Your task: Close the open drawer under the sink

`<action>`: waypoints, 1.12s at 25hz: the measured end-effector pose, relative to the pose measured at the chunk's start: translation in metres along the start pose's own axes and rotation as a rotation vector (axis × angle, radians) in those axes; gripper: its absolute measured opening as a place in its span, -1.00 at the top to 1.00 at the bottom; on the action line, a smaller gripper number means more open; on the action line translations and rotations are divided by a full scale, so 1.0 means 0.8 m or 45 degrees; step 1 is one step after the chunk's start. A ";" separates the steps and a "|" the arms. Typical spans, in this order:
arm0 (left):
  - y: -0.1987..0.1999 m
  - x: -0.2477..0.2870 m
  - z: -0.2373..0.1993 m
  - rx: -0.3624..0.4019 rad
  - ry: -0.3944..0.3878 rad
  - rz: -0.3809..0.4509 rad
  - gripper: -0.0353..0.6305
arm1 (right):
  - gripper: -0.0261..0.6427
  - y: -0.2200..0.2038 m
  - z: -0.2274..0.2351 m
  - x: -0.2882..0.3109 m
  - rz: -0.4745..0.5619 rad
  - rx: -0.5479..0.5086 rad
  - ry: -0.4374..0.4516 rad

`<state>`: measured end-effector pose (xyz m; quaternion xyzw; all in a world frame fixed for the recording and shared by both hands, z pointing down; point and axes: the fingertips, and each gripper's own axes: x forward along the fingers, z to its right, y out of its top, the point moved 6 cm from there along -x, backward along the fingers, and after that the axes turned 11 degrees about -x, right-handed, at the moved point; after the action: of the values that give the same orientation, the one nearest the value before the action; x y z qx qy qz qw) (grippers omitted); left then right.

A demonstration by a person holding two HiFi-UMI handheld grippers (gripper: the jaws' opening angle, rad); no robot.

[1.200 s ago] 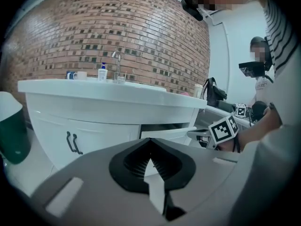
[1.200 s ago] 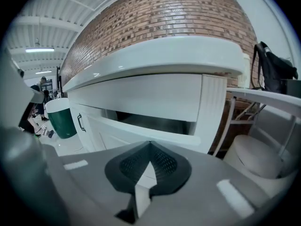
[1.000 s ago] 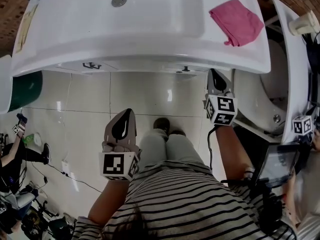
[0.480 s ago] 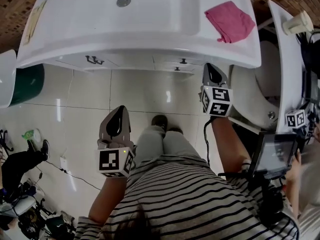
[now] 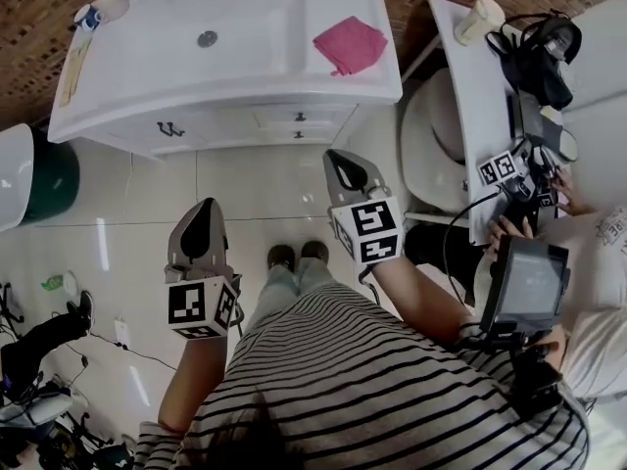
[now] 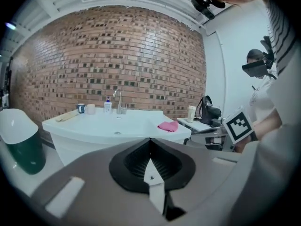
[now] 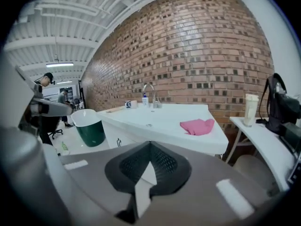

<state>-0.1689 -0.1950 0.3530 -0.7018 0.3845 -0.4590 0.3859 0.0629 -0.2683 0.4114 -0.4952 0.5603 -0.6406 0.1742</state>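
The white sink cabinet [image 5: 225, 125] stands at the top of the head view. Its two small drawer fronts [image 5: 299, 125], each with a dark knob, look flush with the cabinet face. A pink cloth [image 5: 350, 44] lies on the right of the sink top [image 7: 160, 121]. My left gripper [image 5: 204, 211] hangs over the floor tiles, shut and holding nothing, well back from the cabinet. My right gripper [image 5: 341, 160] is also shut and holds nothing, a short way in front of the drawers and not touching them. Both gripper views show the jaws closed to a point, left gripper [image 6: 150, 141], right gripper [image 7: 149, 145].
A green bin with a white lid [image 5: 34, 179] stands left of the cabinet. To the right are a white stool [image 5: 431, 135] and a side table [image 5: 480, 96] with a cup [image 5: 477, 16] and a black bag [image 5: 544, 47]. A second person [image 5: 588, 292] holds a tablet [image 5: 524, 287].
The person has stepped back from the sink. The right gripper, close under the drawer knobs before, has drawn away. The left gripper moved back too. Both stayed shut.
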 end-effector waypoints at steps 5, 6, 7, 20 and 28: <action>0.011 -0.059 0.025 -0.016 -0.047 0.064 0.85 | 0.93 0.022 -0.035 -0.104 0.077 -0.004 -0.031; 0.013 -0.073 0.026 -0.015 -0.062 0.079 0.85 | 0.93 0.024 -0.043 -0.121 0.088 0.000 -0.045; 0.013 -0.089 0.026 -0.012 -0.077 0.094 0.85 | 0.93 0.026 -0.051 -0.139 0.100 -0.001 -0.064; -0.044 -0.325 -0.010 0.020 -0.208 0.115 0.85 | 0.93 0.028 -0.263 -0.345 0.177 0.060 -0.255; -0.054 -0.394 0.009 0.005 -0.223 0.157 0.85 | 0.93 0.046 -0.311 -0.400 0.245 0.014 -0.249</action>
<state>-0.2435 0.1055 0.2805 -0.7135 0.3910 -0.3719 0.4470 -0.0123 0.1050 0.2675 -0.4984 0.5821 -0.5725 0.2915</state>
